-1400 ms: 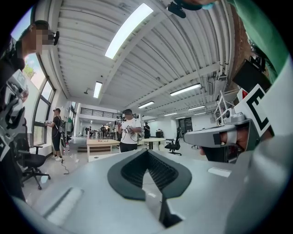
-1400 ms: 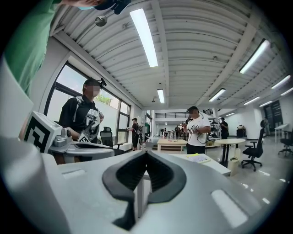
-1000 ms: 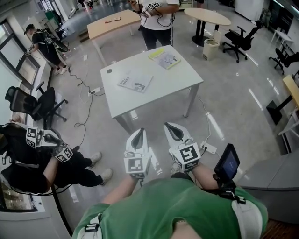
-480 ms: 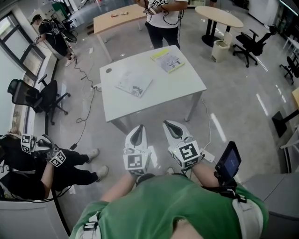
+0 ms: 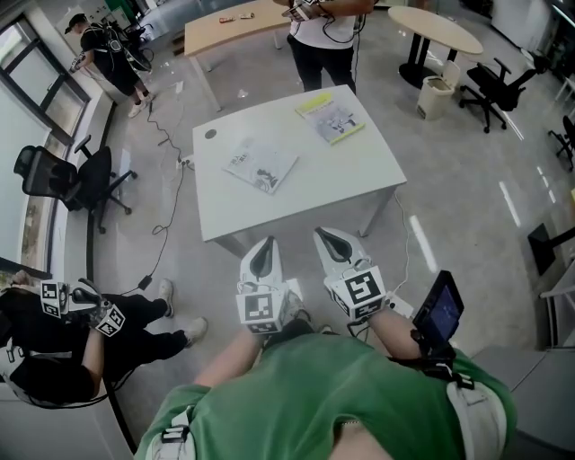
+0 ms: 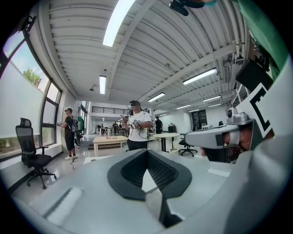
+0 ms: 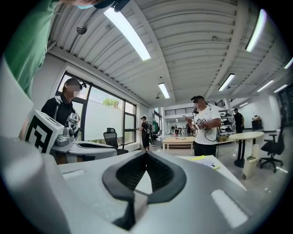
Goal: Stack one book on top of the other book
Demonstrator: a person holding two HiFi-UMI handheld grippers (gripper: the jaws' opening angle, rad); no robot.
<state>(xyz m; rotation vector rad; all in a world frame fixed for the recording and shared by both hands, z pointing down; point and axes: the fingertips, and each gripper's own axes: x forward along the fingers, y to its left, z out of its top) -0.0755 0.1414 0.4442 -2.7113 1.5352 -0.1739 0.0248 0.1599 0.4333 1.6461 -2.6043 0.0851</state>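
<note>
Head view: the approach step, I judge, with nothing gripped yet. The left gripper and right gripper sit side by side at 6 o'clock of the white table, each with jaws pressed together and empty. One book lies at 9 o'clock of the tabletop's middle, the yellow-edged book at 1 o'clock, well apart. Next the jaws must open and reach a book's edge. Around: glossy grey floor, trailing cables, a black office chair at 9 o'clock, a round table at 1 o'clock

Two books are laid flat, well apart: a white book mid-surface, a yellow-edged book near the far corner.
</note>
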